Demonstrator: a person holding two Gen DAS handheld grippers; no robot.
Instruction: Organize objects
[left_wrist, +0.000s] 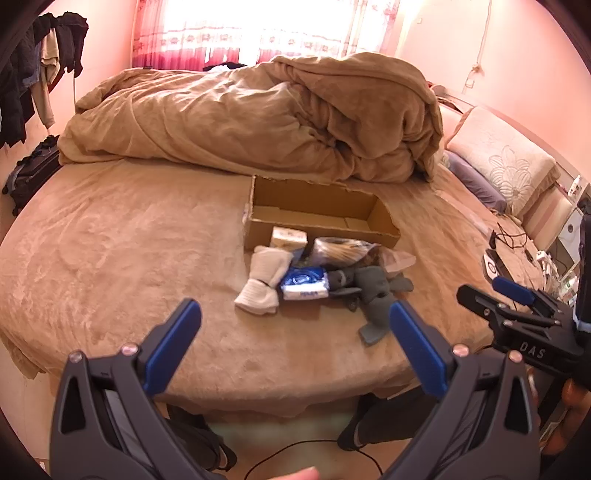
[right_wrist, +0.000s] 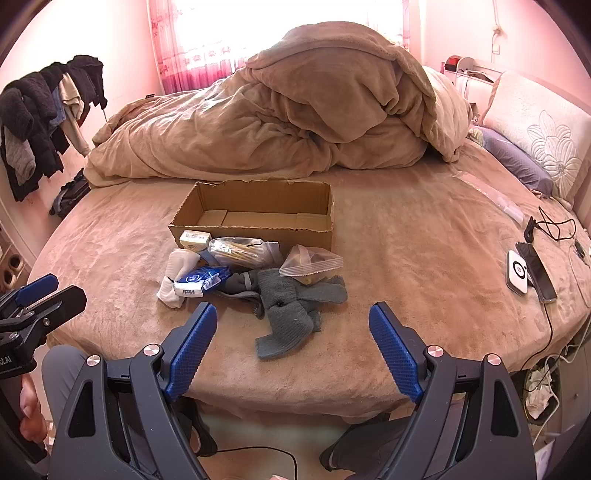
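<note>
Left gripper and right gripper both spread wide, holding nothing, grey sock just beyond at 12 o'clock, pile partly overlapping itself, cardboard box behind it, bag contents unclear.

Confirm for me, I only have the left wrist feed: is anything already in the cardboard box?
Observer: No. The right wrist view looks into the cardboard box and shows only its bare bottom flaps.
Operator: What's the clear thing behind the grey socks? It's half hidden here.
Observer: A zip-top bag lying on the grey socks, something yellowish inside.
Operator: Is the right gripper holding anything?
Observer: No. The right gripper is open and apart from the pile, over the near edge of the bed.
Operator: Anything to its right I should avoid?
Observer: A phone leaning on a white device, with black cables nearby.
</note>
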